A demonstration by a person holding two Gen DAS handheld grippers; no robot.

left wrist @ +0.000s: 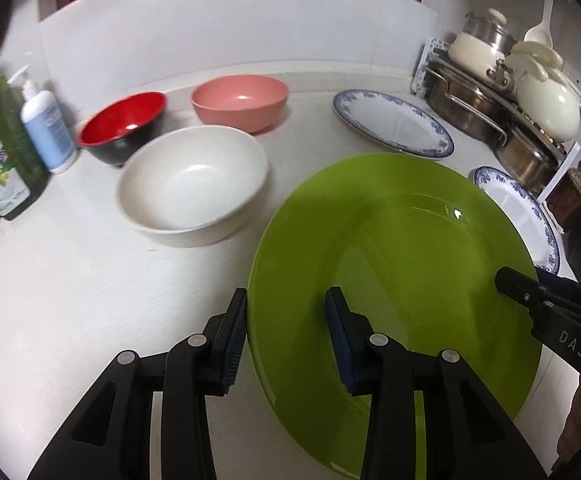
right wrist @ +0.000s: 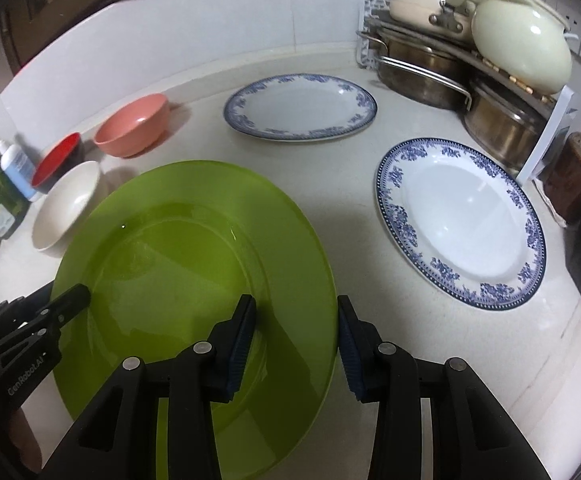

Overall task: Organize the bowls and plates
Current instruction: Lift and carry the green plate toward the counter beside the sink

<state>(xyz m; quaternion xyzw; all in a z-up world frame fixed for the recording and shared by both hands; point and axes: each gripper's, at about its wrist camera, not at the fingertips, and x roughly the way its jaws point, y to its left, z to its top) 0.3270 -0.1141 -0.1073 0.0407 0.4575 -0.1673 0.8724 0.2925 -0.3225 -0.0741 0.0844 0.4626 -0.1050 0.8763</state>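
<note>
Both grippers' jaws straddle opposite rims of the green plate [left wrist: 394, 280].

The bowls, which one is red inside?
The black bowl at the back, beside the soap bottles; its inside is red. The pink bowl and the white bowl aren't.

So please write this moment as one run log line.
holding: green plate | left tongs: on its left rim | right tongs: on its right rim | bowls: untouched

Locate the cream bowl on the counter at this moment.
In the left wrist view the cream bowl sits left of the green plate, in front of the red-and-black bowl and pink bowl.
</note>
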